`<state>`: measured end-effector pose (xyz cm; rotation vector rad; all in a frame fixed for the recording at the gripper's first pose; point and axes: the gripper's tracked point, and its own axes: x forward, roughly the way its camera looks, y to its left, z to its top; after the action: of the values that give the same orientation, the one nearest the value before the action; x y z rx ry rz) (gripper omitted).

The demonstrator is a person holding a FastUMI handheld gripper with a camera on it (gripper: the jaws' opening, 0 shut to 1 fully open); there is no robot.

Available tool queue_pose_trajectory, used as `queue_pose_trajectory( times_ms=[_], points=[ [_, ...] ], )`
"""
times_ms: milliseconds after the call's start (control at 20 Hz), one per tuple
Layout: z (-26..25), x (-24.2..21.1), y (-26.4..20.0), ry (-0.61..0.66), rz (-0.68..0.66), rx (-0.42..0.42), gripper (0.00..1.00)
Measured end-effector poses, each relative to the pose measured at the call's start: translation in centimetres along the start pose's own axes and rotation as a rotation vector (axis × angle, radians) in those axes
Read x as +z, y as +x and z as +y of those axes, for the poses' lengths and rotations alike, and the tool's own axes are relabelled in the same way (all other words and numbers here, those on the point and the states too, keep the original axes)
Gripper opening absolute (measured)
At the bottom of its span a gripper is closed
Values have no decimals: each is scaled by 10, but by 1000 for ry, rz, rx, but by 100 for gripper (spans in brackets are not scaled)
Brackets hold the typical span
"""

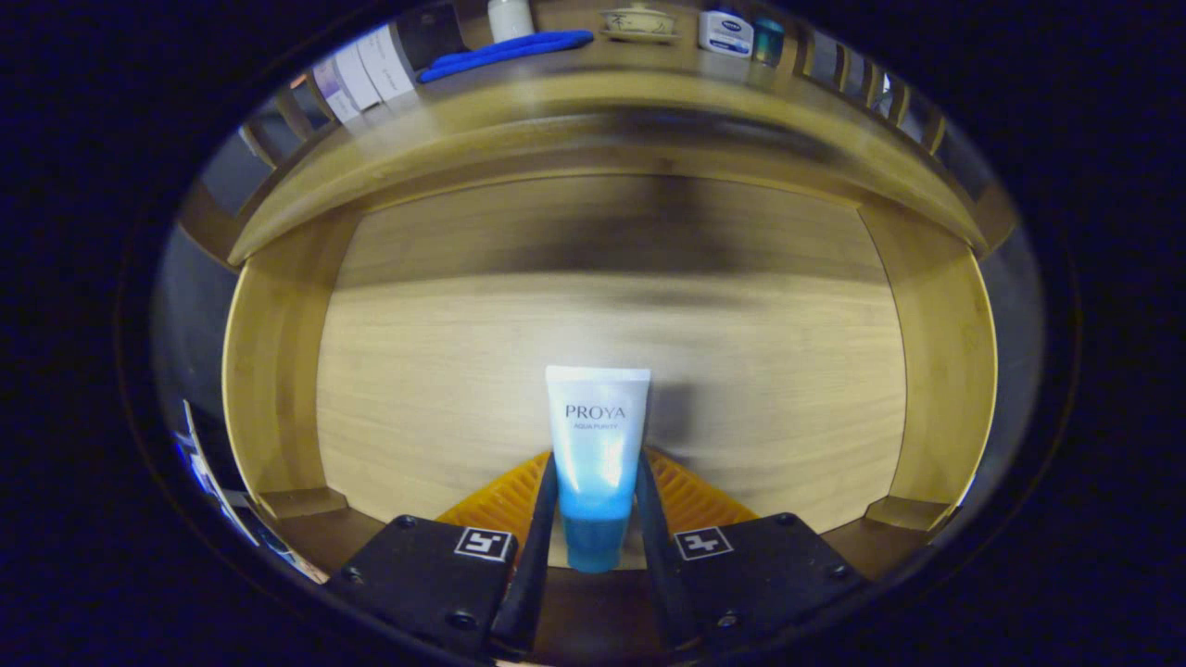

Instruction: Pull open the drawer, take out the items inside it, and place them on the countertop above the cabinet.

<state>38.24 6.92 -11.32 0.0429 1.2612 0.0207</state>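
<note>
The tool point(598, 491) grips a white-and-blue tube point(596, 454) inside the open wooden drawer point(278, 371), both fingers point(540, 519) pressing on the tube's sides, cap end nearest the camera and flat crimped end pointing away. The tube sits over the drawer's pale wood floor, near the front. Beyond the drawer's far wall lies the tabletop point(593, 97) above the cabinet, where a blue cloth point(505, 51), a white bottle point(510, 18), a small lidded dish point(637, 23), a white-and-blue jar point(725, 34) and a teal container point(767, 42) stand in a row.
</note>
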Motion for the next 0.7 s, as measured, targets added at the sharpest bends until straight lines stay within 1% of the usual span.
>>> queue_pose_trajectory(
  times_ms=[250, 450, 700],
  points=[
    [9, 6, -43, -21, -73, 55, 50],
    [15, 22, -77, -33, -114, 87, 50],
    [9, 64, -111, -20, -178, 87, 50]
  ],
)
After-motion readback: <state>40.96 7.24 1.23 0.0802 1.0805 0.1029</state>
